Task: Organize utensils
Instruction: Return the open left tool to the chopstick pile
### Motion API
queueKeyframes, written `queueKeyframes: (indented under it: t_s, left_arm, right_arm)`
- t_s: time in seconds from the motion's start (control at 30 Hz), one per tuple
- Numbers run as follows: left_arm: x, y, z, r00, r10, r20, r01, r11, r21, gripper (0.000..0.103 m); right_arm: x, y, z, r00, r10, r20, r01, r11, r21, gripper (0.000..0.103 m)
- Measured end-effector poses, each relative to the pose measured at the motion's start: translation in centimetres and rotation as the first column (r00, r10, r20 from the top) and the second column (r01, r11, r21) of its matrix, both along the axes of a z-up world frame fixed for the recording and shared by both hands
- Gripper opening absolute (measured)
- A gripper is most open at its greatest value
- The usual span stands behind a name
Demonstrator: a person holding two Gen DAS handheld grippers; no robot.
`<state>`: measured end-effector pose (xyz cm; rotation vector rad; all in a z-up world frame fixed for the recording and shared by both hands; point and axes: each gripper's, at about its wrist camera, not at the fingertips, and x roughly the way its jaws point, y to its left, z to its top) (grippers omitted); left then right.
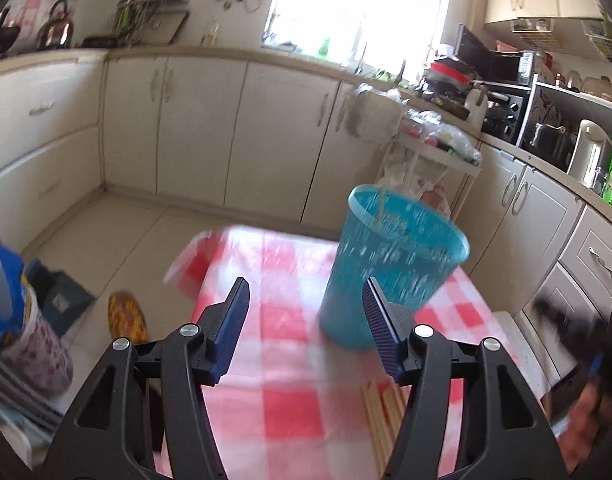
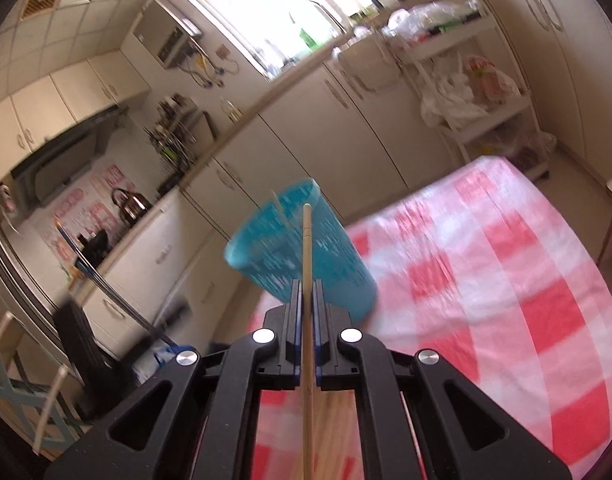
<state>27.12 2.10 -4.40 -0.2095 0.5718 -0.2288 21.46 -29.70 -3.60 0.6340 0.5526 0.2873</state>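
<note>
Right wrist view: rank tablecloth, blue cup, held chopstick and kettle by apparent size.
1. Checked tablecloth
2. Blue cup
3. Chopstick: long but thin, magnified by nearness, so unsure against the cup
4. Kettle, far off

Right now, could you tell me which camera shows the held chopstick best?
The right wrist view: the chopstick runs clearly between the shut right claw. The left wrist view shows only loose chopsticks on the table, not the held one.

- Left tool [image 1: 306, 312]: its 2 blue-padded fingers [image 1: 236, 320] stand wide apart with nothing between them, pointing forward and slightly downward.
- Right tool [image 2: 307, 292]: its 2 fingers are pressed nearly together, clamping a thin wooden chopstick [image 2: 307, 264] that projects forward past the tips; the view is rolled sideways.
</note>
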Motion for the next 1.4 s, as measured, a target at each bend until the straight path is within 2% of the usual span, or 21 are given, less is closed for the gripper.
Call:
queueKeyframes:
  t_s: [0.17,0.27,0.33,0.43,0.53,0.63,0.77,0.9,1.07,1.13,1.27,1.33,1.4]
  left_arm:
    - [-4.0,2.3,-3.6,0.996,0.018,-0.086,-0.023,0.998,-0.059,0.056]
    - [-5.8,2.3,-4.9,0.994,0.014,-0.106,-0.022,0.997,-0.071,0.056]
    - [-6.3,1.9,-5.4,0.993,0.005,-0.115,-0.013,0.997,-0.075,0.056]
    - [-6.7,1.7,-6.0,0.991,-0.014,-0.132,0.004,0.997,-0.077,0.056]
    - [-6.7,1.9,-6.4,0.989,-0.018,-0.148,0.004,0.996,-0.093,0.056]
    - [-6.6,2.3,-6.8,0.987,-0.014,-0.159,-0.002,0.995,-0.103,0.056]
    - [-6.6,2.7,-7.1,0.985,-0.005,-0.173,-0.015,0.993,-0.113,0.056]
    - [-6.9,2.7,-7.1,0.983,-0.002,-0.184,-0.02,0.993,-0.117,0.056]
    - [-7.7,2.2,-6.6,0.982,-0.02,-0.188,0.001,0.995,-0.102,0.058]
    - [-8.0,1.8,-6.5,0.98,-0.026,-0.198,0.008,0.996,-0.094,0.059]
    - [-8.7,1.1,-6.6,0.975,-0.041,-0.218,0.025,0.997,-0.078,0.06]
    - [-8.9,0.5,-6.8,0.972,-0.05,-0.231,0.035,0.997,-0.068,0.06]
    - [-9.1,-0.1,-6.9,0.967,-0.062,-0.247,0.048,0.997,-0.061,0.061]
  right_arm:
    - [4.9,2.4,6.6,0.988,0.019,0.15,-0.017,1.0,-0.016,0.005]
    - [8.5,4.2,9.4,0.975,0.011,0.222,-0.001,0.999,-0.045,0.005]
    - [11.6,5.3,10.0,0.971,-0.008,0.237,0.023,0.998,-0.064,0.005]
    - [15.0,6.5,9.1,0.973,-0.042,0.226,0.068,0.992,-0.111,0.005]
    - [17.8,7.3,6.4,0.985,-0.07,0.154,0.094,0.983,-0.155,0.005]
    - [18.7,7.6,4.0,0.992,-0.075,0.098,0.093,0.977,-0.192,0.006]
    - [17.9,7.6,2.4,0.995,-0.065,0.069,0.08,0.969,-0.232,0.006]
    - [16.8,7.1,2.6,0.998,-0.051,0.048,0.061,0.969,-0.241,0.007]
    - [10.9,5.3,3.4,0.998,-0.042,0.052,0.052,0.974,-0.22,0.022]
    - [8.0,4.8,2.8,0.999,-0.033,0.024,0.038,0.972,-0.23,0.022]
    - [2.1,4.8,-1.9,0.991,0.001,-0.132,-0.041,0.954,-0.297,0.021]
    - [0.0,5.2,-5.3,0.972,0.023,-0.232,-0.098,0.943,-0.318,0.017]
    - [-0.7,5.5,-7.4,0.957,0.023,-0.288,-0.121,0.937,-0.328,0.017]
